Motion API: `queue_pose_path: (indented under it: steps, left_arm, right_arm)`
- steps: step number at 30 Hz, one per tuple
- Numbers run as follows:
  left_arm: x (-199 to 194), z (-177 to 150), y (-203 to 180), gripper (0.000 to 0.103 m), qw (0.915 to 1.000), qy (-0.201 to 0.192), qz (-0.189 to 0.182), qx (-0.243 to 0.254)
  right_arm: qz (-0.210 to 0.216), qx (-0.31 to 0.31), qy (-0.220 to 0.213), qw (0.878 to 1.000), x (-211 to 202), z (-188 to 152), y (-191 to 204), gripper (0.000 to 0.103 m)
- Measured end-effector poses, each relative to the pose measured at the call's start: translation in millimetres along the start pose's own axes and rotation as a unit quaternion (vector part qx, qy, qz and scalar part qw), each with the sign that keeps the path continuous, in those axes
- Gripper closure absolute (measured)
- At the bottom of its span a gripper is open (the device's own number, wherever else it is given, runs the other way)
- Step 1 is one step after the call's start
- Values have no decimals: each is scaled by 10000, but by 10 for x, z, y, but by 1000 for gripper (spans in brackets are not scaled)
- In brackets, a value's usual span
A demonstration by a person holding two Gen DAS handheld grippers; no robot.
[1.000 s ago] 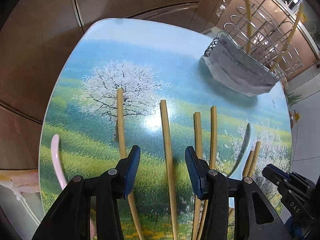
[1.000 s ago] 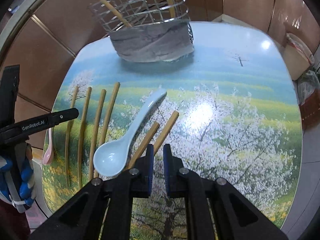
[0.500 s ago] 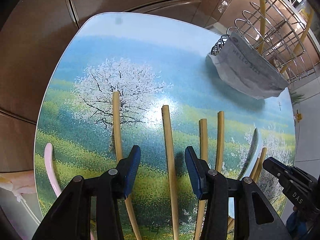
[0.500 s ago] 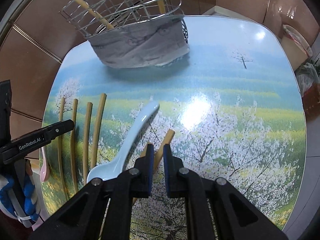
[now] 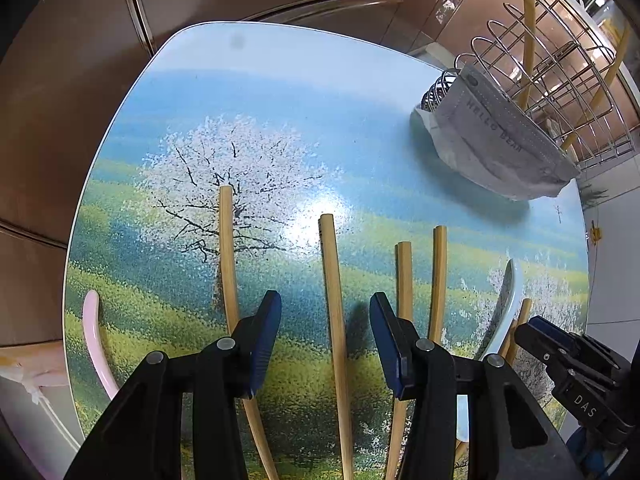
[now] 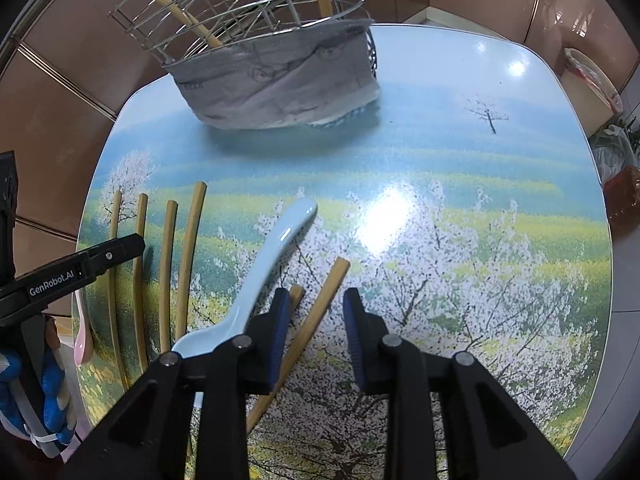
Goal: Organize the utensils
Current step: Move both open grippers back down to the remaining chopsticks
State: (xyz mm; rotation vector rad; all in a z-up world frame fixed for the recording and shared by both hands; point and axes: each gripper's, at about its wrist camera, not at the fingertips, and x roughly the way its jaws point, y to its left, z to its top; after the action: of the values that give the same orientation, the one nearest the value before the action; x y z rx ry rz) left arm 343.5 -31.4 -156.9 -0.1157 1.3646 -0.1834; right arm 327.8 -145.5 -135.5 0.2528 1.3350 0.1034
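Desk point(image 6: 460, 152) carries wire utensil basket point(image 6: 248, 8) at far edge, well apart from loose utensils.

Right gripper point(image 6: 312, 332): jaws opening, astride bamboo chopstick point(image 6: 316, 312); nothing clamped; stick axis slants up-right.

Left gripper point(image 5: 324, 340): jaws apart, astride another chopstick point(image 5: 334, 300), lengthwise.

My right claw point(image 6: 314, 334) is opening, with one bamboo chopstick point(image 6: 316, 312) in the gap, untouched by either pad. Close on its left lie a second chopstick point(image 6: 297, 293) and the pale blue ceramic spoon point(image 6: 276, 256), so that side is tight. To its right the table point(image 6: 460, 280) is bare to the edge, with free passage. My left claw point(image 5: 325, 340) straddles a chopstick point(image 5: 334, 312); another point(image 5: 228, 264) lies just outside its left finger, two more point(image 5: 404, 280) beside the right finger. A pink spoon point(image 5: 91, 332) hugs the left rim. At the far edge the wire utensil basket point(image 6: 256, 12), wrapped with a grey face mask point(image 6: 280, 88), blocks the way; the middle strip before it is clear.
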Motion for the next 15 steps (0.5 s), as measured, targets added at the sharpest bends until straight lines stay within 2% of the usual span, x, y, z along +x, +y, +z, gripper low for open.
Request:
queue_pose_path:
  steps: [11, 15]
  left_arm:
    - [23, 52, -60, 58, 10000, 13, -8, 25]
    - [17, 53, -45, 58, 10000, 18, -23, 12]
  right_arm:
    - [-96, -200, -13, 9998, 43, -55, 8, 78]
    - [211, -16, -26, 9998, 17, -75, -70, 78]
